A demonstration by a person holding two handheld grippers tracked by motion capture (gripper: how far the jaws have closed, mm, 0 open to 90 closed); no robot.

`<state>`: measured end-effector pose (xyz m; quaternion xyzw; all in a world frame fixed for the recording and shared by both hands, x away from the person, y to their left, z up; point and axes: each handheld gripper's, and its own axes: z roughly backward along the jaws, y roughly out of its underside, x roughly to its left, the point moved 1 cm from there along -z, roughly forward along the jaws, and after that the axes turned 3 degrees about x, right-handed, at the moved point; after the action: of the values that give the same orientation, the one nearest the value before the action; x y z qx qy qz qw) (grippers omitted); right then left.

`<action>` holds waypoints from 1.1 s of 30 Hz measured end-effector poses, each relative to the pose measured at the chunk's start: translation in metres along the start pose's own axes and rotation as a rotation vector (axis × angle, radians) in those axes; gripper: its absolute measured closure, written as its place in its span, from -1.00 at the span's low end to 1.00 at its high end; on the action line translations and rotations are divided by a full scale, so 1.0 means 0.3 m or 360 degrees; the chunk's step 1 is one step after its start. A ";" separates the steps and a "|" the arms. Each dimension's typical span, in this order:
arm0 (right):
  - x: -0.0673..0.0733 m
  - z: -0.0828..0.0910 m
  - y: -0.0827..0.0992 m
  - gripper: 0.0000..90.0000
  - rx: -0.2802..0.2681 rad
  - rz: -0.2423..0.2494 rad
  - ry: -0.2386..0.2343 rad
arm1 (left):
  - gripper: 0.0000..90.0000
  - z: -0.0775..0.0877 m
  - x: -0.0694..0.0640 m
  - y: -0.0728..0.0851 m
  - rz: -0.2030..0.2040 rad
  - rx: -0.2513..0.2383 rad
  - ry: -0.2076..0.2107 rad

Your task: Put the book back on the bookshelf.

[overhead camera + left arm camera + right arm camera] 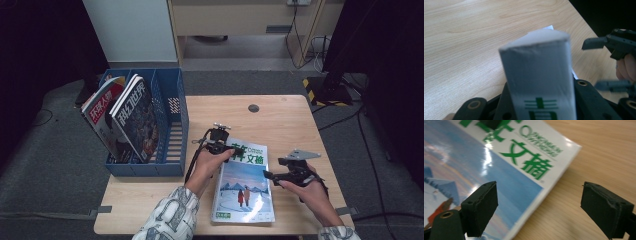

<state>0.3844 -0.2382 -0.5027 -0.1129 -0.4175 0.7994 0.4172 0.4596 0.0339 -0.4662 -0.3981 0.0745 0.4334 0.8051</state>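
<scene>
Jaws of my left gripper [226, 146] clamp the magazine [245, 184] at its top edge on the counter [280, 115]; my right gripper [272, 175] hovers open beside it. Next, I'd judge: lift and stand it into the blue file rack [172, 107].

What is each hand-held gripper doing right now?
Left hand-held gripper: closed on the magazine at its top edge.
Right hand-held gripper: open, holding nothing, beside the magazine.
</scene>
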 end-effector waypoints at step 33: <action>-0.113 -0.016 0.067 -0.65 0.0204 0.0017 0.0511 | 0.63 0.393 -0.158 -0.218 -0.0251 -0.0318 -0.0204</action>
<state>0.3967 -0.2673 -0.5268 -0.2146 -0.2929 0.7983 0.4806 0.4537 0.0668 -0.3273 -0.4524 -0.0522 0.3986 0.7961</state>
